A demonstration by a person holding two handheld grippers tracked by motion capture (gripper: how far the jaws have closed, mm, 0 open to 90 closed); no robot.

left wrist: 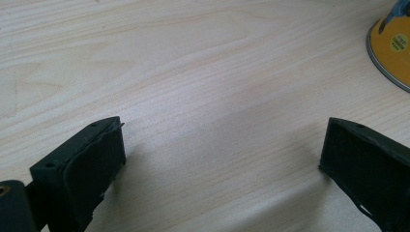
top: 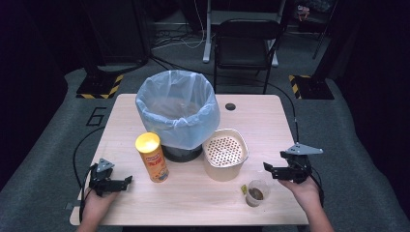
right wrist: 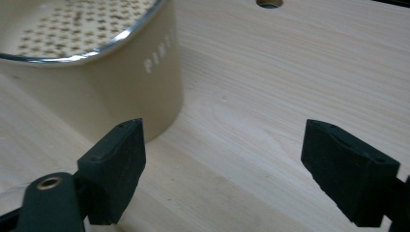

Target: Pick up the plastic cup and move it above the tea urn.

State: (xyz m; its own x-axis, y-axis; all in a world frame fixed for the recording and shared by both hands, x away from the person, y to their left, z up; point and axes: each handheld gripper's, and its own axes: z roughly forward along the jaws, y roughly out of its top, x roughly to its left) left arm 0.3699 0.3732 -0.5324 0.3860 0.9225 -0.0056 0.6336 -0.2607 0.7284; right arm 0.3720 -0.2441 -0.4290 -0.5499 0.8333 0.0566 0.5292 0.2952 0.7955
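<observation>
Both grippers rested wide open and empty on the worktop: left gripper at eight o'clock beside the yellow can, right gripper at four o'clock near the beige strainer tub

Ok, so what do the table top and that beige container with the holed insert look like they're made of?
Table top: pale wood or wood-look laminate, matte, with printed-looking grain lines; hard to tell which.
Beige container: probably plastic or enamelled metal, smooth satin wall with raised lettering and a shiny silver rim.
</observation>
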